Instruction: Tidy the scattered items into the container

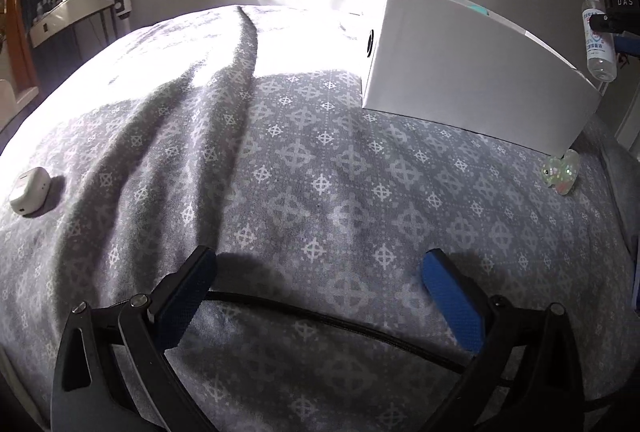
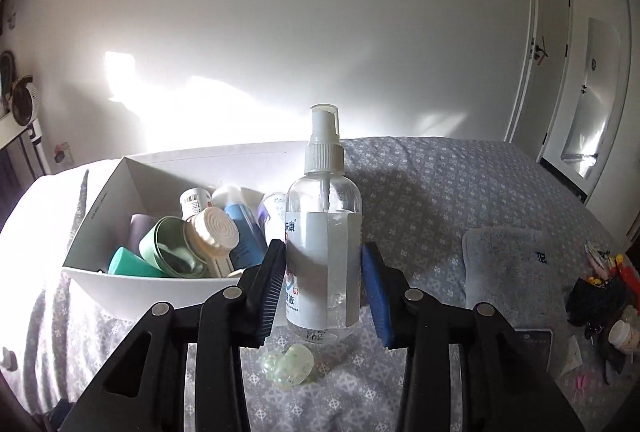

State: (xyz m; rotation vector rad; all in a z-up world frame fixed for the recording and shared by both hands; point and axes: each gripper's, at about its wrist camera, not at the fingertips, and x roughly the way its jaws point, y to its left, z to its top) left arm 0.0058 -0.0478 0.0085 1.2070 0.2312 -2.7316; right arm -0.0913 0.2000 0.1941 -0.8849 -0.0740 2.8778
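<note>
Clear plastic spray bottle with white pump cap and white label (image 2: 324, 232) upright, clamped between blue pads of right gripper (image 2: 325, 290), raised above grey patterned bedspread (image 2: 440, 192). White cardboard box (image 2: 120, 284) just left of it, holding tubes and jars. Translucent speckled trinket (image 2: 290, 366) on bedspread below bottle. Left gripper (image 1: 320, 274) wide, nothing between pads. Small white case (image 1: 29, 191) far left on bedspread

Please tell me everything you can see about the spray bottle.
The spray bottle is clear plastic with a white pump head under a clear cap, a dip tube inside and a white label with blue print. It stands upright, clamped at its body between the pads of the right gripper, above the patterned bedcover, beside the white box.
</note>
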